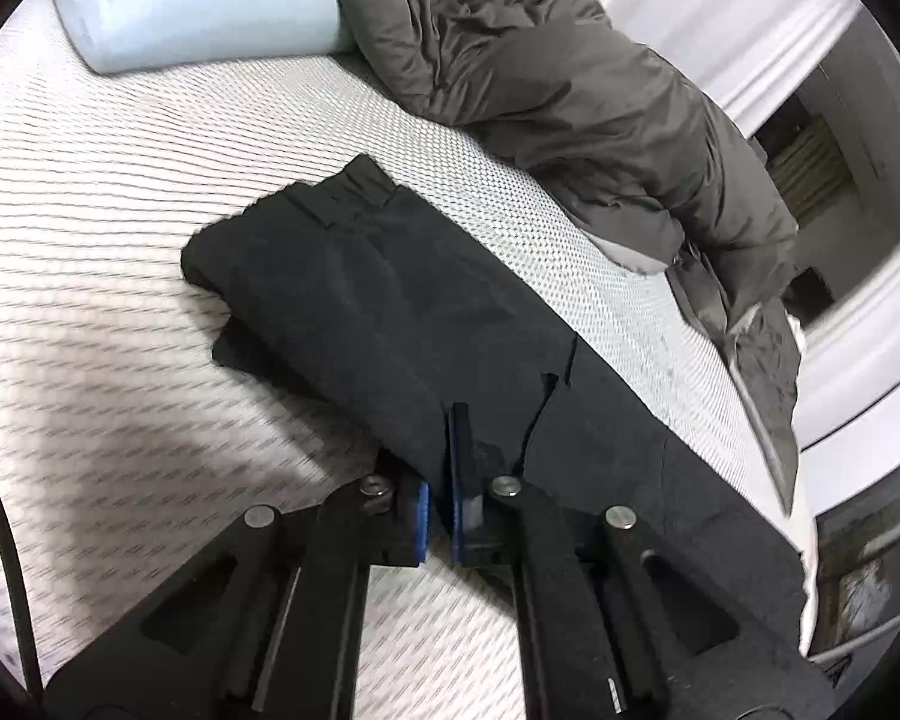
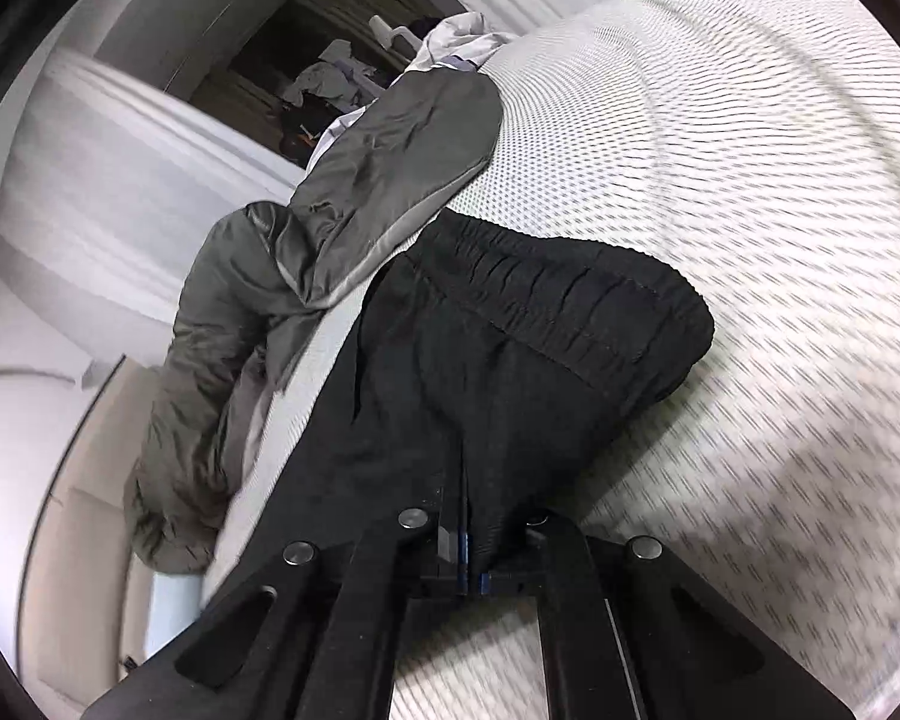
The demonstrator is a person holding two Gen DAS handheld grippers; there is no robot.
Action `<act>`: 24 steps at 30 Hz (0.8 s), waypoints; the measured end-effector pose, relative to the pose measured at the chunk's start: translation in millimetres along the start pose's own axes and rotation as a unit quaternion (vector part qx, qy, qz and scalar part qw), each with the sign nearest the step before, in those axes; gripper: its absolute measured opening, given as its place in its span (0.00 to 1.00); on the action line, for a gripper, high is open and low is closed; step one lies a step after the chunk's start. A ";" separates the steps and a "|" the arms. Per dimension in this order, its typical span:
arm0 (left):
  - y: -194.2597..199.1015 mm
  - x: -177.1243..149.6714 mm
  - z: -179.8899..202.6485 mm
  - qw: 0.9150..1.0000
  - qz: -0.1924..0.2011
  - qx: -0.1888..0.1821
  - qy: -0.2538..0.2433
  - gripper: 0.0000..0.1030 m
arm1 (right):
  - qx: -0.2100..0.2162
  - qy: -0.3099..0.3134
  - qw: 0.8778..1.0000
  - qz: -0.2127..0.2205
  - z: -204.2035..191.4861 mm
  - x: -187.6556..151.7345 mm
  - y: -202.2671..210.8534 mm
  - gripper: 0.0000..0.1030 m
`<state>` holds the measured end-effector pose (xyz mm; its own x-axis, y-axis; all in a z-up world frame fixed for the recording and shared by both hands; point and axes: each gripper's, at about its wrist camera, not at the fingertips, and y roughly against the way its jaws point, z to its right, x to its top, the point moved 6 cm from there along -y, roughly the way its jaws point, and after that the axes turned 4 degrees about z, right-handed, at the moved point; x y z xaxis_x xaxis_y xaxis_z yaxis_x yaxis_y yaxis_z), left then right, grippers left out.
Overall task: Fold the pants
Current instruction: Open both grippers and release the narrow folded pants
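Black pants (image 1: 378, 294) lie on a white dotted mattress (image 1: 90, 240). In the left wrist view the leg ends lie folded at the far side. My left gripper (image 1: 441, 450) is shut on the pants fabric near its edge, blue pads pinching the cloth. In the right wrist view the elastic waistband (image 2: 570, 300) lies ahead, and the pants (image 2: 450, 396) run toward me. My right gripper (image 2: 468, 516) is shut on the pants fabric, which covers the fingertips.
A grey-green padded jacket (image 1: 570, 96) lies along the mattress's far edge and hangs over it (image 2: 228, 324). A pale blue pillow (image 1: 198, 0) sits at the back. White furniture (image 2: 120, 180) and the floor lie beyond the bed edge.
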<state>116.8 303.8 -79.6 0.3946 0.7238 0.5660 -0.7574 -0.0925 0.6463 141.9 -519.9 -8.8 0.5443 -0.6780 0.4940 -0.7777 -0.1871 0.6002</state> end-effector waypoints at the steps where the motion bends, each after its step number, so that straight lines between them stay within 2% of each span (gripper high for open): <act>1: 13.1 -4.4 -8.3 1.000 0.001 0.005 -0.006 0.02 | 0.000 0.005 1.000 -0.002 3.3 -8.5 9.9 0.01; 4: 36.4 -21.8 -31.1 0.999 -0.015 0.024 -0.027 0.07 | 0.002 0.020 1.000 -0.010 14.6 -36.5 36.9 0.02; 5: 42.0 -27.0 -38.5 0.998 -0.024 0.033 -0.037 0.09 | -0.002 0.019 1.000 -0.021 20.4 -43.3 39.2 0.05; 8: 63.8 -33.9 -45.5 0.997 -0.026 0.048 -0.049 0.18 | -0.032 -0.002 0.999 -0.034 36.3 -42.8 45.1 0.35; 9: 77.8 -34.0 -44.0 0.997 -0.012 0.056 -0.061 0.24 | -0.038 -0.005 0.999 -0.024 40.0 -40.9 53.3 0.44; 10: 86.4 -34.1 -43.4 0.996 -0.004 0.057 -0.069 0.38 | -0.049 -0.001 0.999 -0.010 41.0 -38.0 61.0 0.48; 11: 96.8 -35.3 -39.4 0.995 0.005 0.056 -0.081 0.47 | -0.070 0.017 0.997 0.012 39.2 -34.3 73.4 0.52; 12: 105.4 -37.3 -33.5 0.995 0.011 0.052 -0.090 0.62 | -0.079 0.033 0.996 0.025 35.6 -32.6 80.8 0.52; 13: 112.3 -39.6 -24.9 0.994 0.018 0.045 -0.099 0.71 | -0.080 0.051 0.995 0.033 28.9 -32.1 86.9 0.52; 16: 126.4 -54.0 11.3 0.990 0.030 0.009 -0.141 0.83 | -0.050 0.116 0.992 0.025 -8.8 -39.1 89.6 0.56; 17: 127.8 -59.7 25.9 0.987 0.031 -0.009 -0.155 0.87 | -0.043 0.157 0.987 0.020 -30.6 -45.5 85.7 0.66; 18: 126.9 -69.0 44.5 0.984 0.028 -0.029 -0.176 1.00 | -0.037 0.185 0.982 0.015 -46.1 -51.0 81.2 0.80; 20: 117.7 -91.9 81.6 0.973 0.021 -0.053 -0.223 0.99 | -0.022 0.258 0.966 -0.005 -83.1 -70.0 64.3 0.92; 22: 100.8 -116.3 114.3 0.964 0.008 -0.068 -0.257 0.99 | -0.017 0.310 0.950 -0.030 -109.0 -92.5 44.8 0.92; 24: 76.4 -151.6 149.5 0.949 -0.023 -0.089 -0.302 0.99 | -0.003 0.360 0.931 -0.064 -135.5 -119.8 14.2 0.92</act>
<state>76.9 84.7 -39.5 0.6147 0.1963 0.7639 -0.7869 0.0862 0.6110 108.2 -345.1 25.8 0.7044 0.0027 0.7098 -0.6907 -0.2276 0.6864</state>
